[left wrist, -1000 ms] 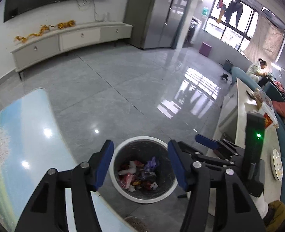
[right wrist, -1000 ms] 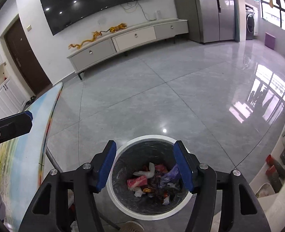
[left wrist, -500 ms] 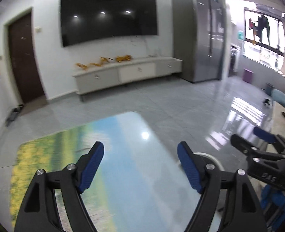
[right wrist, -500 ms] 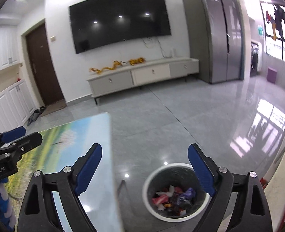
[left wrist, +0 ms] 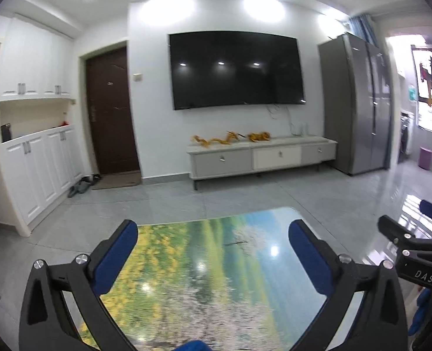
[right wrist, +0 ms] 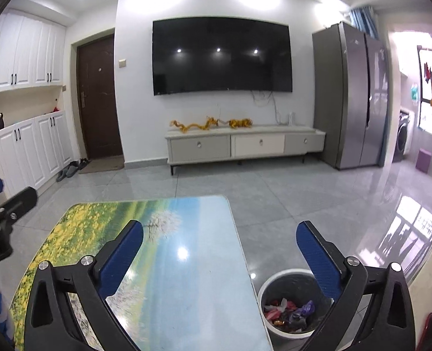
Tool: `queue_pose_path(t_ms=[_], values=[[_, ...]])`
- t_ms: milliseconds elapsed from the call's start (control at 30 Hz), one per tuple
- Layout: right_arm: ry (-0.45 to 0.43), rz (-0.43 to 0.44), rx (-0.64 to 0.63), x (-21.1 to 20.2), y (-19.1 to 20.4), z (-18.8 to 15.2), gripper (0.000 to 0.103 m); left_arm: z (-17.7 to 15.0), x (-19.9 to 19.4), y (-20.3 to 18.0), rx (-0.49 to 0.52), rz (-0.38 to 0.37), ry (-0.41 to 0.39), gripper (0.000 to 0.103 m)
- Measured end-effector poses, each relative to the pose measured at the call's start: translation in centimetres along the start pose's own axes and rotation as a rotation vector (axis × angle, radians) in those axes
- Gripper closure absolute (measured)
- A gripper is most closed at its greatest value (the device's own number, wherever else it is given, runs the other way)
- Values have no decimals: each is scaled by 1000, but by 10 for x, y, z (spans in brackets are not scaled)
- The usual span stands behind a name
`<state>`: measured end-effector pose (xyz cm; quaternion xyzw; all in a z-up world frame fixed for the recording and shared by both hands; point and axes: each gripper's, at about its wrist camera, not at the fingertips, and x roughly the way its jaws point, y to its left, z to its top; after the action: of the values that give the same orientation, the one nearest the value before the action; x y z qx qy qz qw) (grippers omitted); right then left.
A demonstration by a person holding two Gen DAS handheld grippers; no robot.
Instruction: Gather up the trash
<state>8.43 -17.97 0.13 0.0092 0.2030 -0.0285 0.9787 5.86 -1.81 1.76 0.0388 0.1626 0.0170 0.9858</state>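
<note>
Tabletop (right wrist: 186, 263), printed with a meadow and sky, was seen filling the lower part of both wrist views, where a second earlier the bin had been framed straight below both grippers. Both tools had been lifted and levelled toward the television wall, which suggests a drop was finished and more rubbish was to be sought. No litter could be made out on the visible part of the table, though the left view was blurred there. Farther off, a television (right wrist: 222, 55), a low cabinet (right wrist: 245, 146), a grey fridge (right wrist: 347, 96) and white cupboards (right wrist: 31, 146) were seen, none of them in the way. The bin (right wrist: 286, 289), on the floor just beside the table's right edge, was seen partly behind the right gripper's (right wrist: 219, 244) finger, with coloured wrappers (right wrist: 289, 313) lying in it. The left gripper (left wrist: 212, 242) was held over the table. The jaws of both were spread wide, with nothing between them. Only the table edge lay between the right tool and the bin.
</note>
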Motion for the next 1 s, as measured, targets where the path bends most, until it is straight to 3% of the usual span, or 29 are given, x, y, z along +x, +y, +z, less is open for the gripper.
queue_pose_path(t_ms=[133,333,1000], values=[[-45,-90,-31,-15,18,1,0,-3,-2,19,-23,65,-7,0],[-68,-117,-56,-30,30,2,0,-13,0,38,-52,115,-15,0],[-109,-140,-35,-48,24,-1,0,-19,-18,23,-38,120,-54,0]])
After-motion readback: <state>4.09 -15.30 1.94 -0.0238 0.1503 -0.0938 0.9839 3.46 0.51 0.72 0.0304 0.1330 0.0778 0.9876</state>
